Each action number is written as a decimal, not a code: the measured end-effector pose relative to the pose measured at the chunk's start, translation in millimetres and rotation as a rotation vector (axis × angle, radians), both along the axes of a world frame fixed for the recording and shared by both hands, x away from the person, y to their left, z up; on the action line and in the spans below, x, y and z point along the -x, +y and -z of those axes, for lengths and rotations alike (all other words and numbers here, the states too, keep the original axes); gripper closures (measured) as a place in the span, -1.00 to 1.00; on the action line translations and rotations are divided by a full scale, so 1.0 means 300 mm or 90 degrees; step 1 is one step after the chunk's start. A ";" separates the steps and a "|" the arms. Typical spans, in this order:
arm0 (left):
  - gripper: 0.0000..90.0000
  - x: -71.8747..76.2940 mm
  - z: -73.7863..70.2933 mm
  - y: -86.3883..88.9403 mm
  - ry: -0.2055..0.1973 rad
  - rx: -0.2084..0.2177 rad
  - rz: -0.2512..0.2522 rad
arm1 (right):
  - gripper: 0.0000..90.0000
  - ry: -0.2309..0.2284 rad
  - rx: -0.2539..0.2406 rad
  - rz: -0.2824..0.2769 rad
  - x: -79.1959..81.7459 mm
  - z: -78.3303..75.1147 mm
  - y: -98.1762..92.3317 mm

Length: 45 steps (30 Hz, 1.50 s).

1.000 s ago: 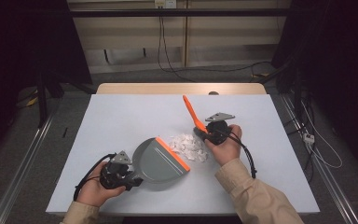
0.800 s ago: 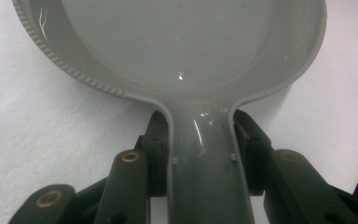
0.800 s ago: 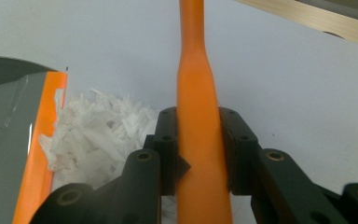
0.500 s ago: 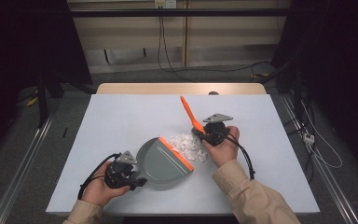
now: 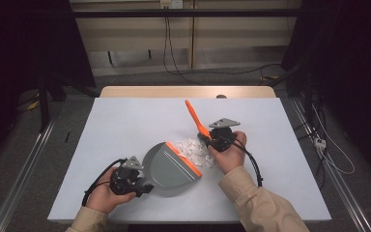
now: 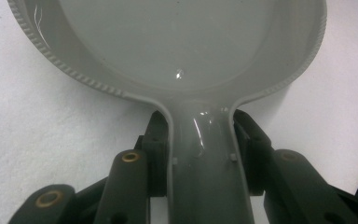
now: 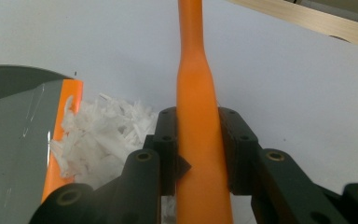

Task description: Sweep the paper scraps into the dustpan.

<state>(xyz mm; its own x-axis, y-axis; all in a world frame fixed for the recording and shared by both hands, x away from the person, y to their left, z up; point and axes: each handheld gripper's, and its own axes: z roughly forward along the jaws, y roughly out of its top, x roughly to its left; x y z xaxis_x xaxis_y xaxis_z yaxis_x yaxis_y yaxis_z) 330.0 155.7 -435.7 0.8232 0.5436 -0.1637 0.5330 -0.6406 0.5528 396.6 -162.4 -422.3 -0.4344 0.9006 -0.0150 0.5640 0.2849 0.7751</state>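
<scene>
At five o'clock of the white scraps (image 5: 194, 150), my right gripper (image 5: 218, 137) clenches the orange brush handle (image 5: 193, 116), bristles hidden; at seven o'clock, my left gripper (image 5: 134, 180) grasps the grey dustpan (image 5: 169, 164), its handle cut off.

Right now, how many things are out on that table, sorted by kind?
Dustpan, grey with an orange lip: 1
Orange brush handle: 1
Pile of white paper shreds: 1
Hand-held grippers, left shut on the dustpan's handle, right shut on the brush: 2
Total: 5
</scene>
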 end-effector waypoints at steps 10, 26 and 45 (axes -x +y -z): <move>0.40 -0.016 0.003 -0.013 0.014 0.002 0.023 | 0.58 -0.004 -0.007 0.000 0.005 0.002 0.015; 0.40 -0.042 0.011 -0.047 0.026 0.014 0.020 | 0.58 -0.008 -0.020 -0.017 0.020 0.005 0.060; 0.40 -0.048 0.012 -0.057 0.025 0.013 0.026 | 0.58 -0.009 -0.040 -0.057 0.043 0.005 0.141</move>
<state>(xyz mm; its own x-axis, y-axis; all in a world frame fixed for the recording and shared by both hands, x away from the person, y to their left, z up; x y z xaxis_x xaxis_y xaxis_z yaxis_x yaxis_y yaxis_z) 344.3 138.6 -439.3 0.8370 0.5065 -0.2073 0.5288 -0.6510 0.5446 383.9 -120.0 -423.8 -0.5127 0.8579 0.0334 0.5280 0.2844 0.8002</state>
